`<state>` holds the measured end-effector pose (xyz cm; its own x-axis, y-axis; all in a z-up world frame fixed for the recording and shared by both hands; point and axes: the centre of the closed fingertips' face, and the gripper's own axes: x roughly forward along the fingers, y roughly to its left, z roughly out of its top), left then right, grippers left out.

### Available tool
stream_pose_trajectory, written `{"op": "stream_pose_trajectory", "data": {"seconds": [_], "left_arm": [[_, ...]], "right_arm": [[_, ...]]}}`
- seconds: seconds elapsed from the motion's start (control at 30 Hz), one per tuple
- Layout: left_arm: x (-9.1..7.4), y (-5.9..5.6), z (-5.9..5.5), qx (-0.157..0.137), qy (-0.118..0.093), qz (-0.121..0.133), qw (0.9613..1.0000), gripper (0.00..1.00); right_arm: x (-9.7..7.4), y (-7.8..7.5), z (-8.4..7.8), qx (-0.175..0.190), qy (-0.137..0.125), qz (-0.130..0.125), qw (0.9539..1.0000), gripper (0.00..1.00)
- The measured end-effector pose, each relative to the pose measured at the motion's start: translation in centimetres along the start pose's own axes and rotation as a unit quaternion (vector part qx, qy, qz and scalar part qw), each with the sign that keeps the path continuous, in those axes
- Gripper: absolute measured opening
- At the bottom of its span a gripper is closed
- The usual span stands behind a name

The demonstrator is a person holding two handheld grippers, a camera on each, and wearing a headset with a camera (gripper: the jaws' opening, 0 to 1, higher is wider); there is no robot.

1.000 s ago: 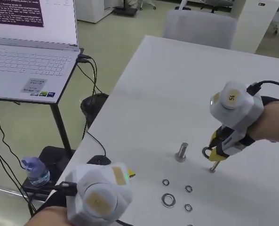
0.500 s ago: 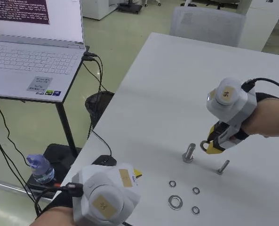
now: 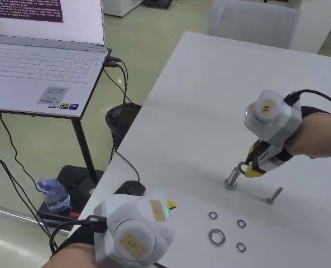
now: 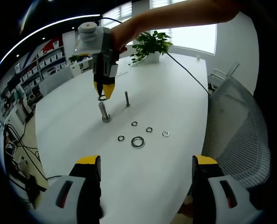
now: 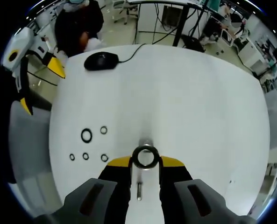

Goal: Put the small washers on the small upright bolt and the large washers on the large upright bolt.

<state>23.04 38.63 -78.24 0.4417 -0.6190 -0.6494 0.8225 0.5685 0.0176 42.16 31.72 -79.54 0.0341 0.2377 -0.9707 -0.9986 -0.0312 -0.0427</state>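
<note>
My right gripper is clamped on a large washer, the jaws pinching its outer rim on opposite sides so the hole stays clear. In the left gripper view the ring hangs just above the tip of the large upright bolt. Along my own jaws the bolt top lines up roughly with the hole. I cannot tell whether the ring has started over the thread.

The small upright bolt stands near the large one, bare. A second large washer lies flat on the white table, with four small washers scattered close around it, none touching. My left gripper sits low at the near edge with its jaws wide apart and nothing between them.

I judge these washers to be light, rigid steel: no give, a smooth face, and little for the pads to bite on. The rim grip looks right, since it leaves the bore open. A slight tilt, though, could catch the ring on the thread, or it could squirt out sideways if I squeeze off-centre. The flat ones will be fiddly. They are thin against the tabletop, so I expect to come straight down and pinch across the outer edge, the small ones especially.
</note>
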Motion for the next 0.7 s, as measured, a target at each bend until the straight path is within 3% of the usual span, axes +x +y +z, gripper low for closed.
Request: {"op": "stream_pose_trajectory", "data": {"seconds": [0.27, 0.7], "left_arm": [[0.0, 0.0, 0.0, 0.0, -0.001, -0.003, 1.0, 0.79], [0.1, 0.1, -0.1, -0.001, -0.002, -0.004, 1.0, 0.8]], "right_arm": [[0.6, -0.2, 0.7, -0.005, 0.003, 0.0, 1.0, 0.22], [1.8, -0.2, 0.5, -0.014, 0.023, 0.006, 0.9996, 0.22]]}}
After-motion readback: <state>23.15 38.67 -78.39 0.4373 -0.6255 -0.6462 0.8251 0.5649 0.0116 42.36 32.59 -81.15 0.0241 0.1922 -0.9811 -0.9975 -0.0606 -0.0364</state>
